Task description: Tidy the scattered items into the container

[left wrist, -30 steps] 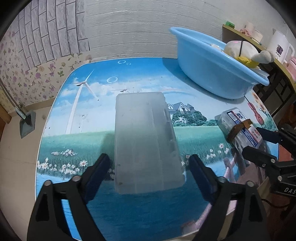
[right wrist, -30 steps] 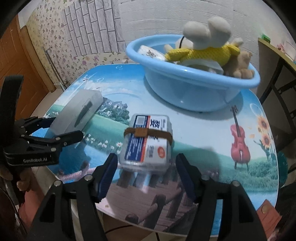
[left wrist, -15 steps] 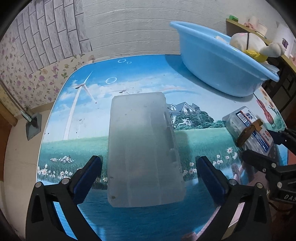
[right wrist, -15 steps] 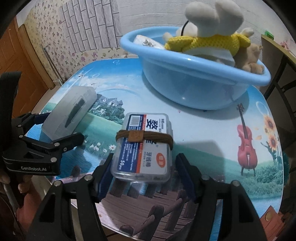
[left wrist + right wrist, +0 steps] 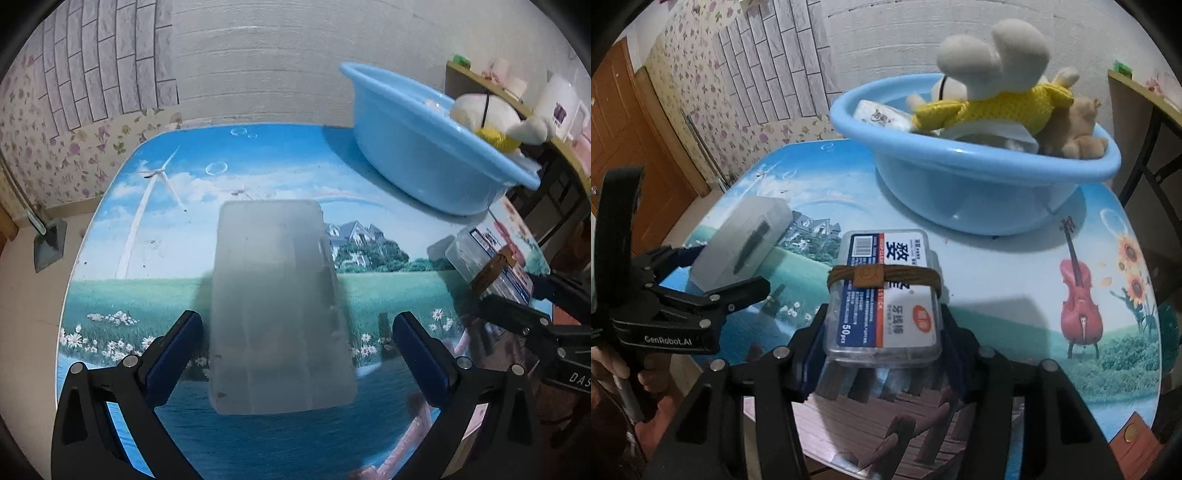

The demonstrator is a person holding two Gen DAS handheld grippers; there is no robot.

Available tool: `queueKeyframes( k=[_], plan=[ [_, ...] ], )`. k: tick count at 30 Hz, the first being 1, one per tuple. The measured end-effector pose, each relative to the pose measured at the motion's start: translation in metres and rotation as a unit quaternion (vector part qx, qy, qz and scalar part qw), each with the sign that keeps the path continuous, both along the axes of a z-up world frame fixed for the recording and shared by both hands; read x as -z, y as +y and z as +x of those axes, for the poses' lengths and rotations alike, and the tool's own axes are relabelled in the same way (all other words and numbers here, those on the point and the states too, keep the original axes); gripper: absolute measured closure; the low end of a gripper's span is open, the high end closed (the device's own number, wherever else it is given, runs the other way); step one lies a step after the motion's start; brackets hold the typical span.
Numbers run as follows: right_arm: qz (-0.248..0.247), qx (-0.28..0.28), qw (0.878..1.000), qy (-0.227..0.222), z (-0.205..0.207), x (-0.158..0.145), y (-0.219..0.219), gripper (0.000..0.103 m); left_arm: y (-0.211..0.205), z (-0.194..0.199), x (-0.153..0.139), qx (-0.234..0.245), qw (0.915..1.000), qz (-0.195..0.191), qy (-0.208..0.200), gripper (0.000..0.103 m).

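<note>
Left wrist view: close, angled down over desk [image 5: 258,177], frosted box [image 5: 277,306] at centre, basin [image 5: 424,162] at 2 o'clock. Right wrist view: close, angled down, same box [image 5: 746,240] at 9 o'clock, same basin [image 5: 979,184] at 12 o'clock.

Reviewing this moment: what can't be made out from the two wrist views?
- Frosted box, left wrist view: its contents, blurred by the cloudy lid.
- Blue basin, both views: its bottom, hidden by the plush toy and the wall.
- Floss-pick box, right wrist view: whether the closing right hand-held gripper already presses it.
</note>
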State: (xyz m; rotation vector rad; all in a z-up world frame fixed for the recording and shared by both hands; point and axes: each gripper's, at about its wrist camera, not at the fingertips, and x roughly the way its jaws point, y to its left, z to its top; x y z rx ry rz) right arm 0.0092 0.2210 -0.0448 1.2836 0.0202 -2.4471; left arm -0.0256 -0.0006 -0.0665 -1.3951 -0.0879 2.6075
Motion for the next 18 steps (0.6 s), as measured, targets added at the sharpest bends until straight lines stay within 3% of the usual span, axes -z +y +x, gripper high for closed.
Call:
queueKeyframes(
  k=[7, 12, 18],
  plan=[
    [-0.003, -0.008, 1.000, 0.019, 0.005, -0.012, -0.002, 0.050, 0.002, -0.001, -0.008, -0.011, 0.9997, -0.014, 0.016, 0.000],
    [-0.007, -0.011, 0.999, 0.029, 0.006, -0.021, -0.004, 0.050, 0.008, 0.004, -0.025, -0.012, 0.9976, -0.051, 0.046, 0.001],
    [-0.019, -0.013, 0.999, 0.041, 0.009, -0.032, -0.001, 0.050, 0.012, 0.011, -0.052, -0.016, 0.9951, -0.061, 0.076, 0.001]
  ],
)
